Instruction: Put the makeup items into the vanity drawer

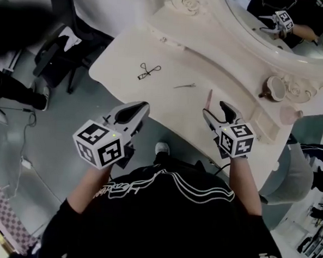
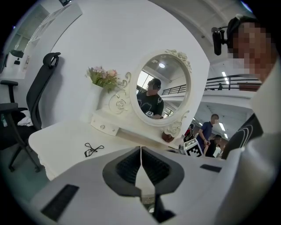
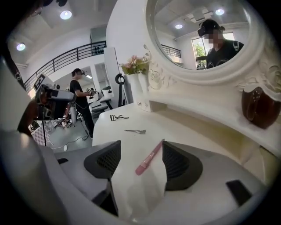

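Now our right tongs (image 3: 141,143) straddle the pencil (image 3: 150,157) on the worktop (image 1: 152,98), jaws apart, lined up, we judge, to pinch it. Our left tongs (image 2: 140,149) are pressed together, empty, off to the side. Farther off lie the curler (image 1: 148,71) and tweezers (image 1: 184,86).

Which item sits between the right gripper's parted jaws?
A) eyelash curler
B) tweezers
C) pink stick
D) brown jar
C: the right gripper view shows the pink stick between the right gripper's parted jaws; the eyelash curler and tweezers lie farther off.
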Motion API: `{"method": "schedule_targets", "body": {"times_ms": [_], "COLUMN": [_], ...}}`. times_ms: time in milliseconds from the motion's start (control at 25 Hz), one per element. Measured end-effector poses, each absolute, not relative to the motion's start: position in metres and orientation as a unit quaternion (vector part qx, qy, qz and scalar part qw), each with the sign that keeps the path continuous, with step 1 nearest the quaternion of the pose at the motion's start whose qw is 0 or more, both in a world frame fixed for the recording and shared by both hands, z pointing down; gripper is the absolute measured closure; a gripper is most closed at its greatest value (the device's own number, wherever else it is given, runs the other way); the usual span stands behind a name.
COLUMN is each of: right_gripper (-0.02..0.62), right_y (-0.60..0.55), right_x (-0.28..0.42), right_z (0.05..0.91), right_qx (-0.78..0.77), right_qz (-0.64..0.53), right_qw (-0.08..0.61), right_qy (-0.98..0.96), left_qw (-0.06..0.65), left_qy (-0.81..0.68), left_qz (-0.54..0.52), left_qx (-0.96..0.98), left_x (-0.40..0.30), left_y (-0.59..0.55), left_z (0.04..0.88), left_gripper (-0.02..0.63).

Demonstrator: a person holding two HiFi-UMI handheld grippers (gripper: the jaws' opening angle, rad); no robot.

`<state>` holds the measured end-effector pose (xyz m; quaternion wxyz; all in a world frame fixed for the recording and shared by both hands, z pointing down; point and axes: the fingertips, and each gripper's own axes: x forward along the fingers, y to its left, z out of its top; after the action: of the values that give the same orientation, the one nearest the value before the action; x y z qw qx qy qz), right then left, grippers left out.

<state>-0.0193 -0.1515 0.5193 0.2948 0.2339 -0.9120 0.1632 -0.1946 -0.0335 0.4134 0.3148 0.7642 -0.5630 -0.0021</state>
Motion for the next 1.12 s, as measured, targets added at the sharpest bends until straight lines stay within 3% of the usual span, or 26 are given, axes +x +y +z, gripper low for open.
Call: {"method": "schedule_targets", "body": {"times_ms": [480, 1120], "right_gripper": [0.365, 0.486], "right_y": [-0.172, -0.187], "right_x": [-0.035, -0.032], "right_z": [0.568, 0.579], "right_qx": [0.262, 0.316], "right_qz": [0.153, 0.183], "right_qw": [0.362, 0.377], "right_qy": [-0.882, -0.851], "left_qw": [0.345, 0.353], "left_qy": [-0.531, -0.484], "left_qz": [0.018, 0.042], "left_qx": [0.773, 0.800], "left_x": [-0.201, -0.192], "left_y": [-0.064, -0.111], "left_z": [0.449, 0.448], "left_gripper": [0.578, 0.578]}}
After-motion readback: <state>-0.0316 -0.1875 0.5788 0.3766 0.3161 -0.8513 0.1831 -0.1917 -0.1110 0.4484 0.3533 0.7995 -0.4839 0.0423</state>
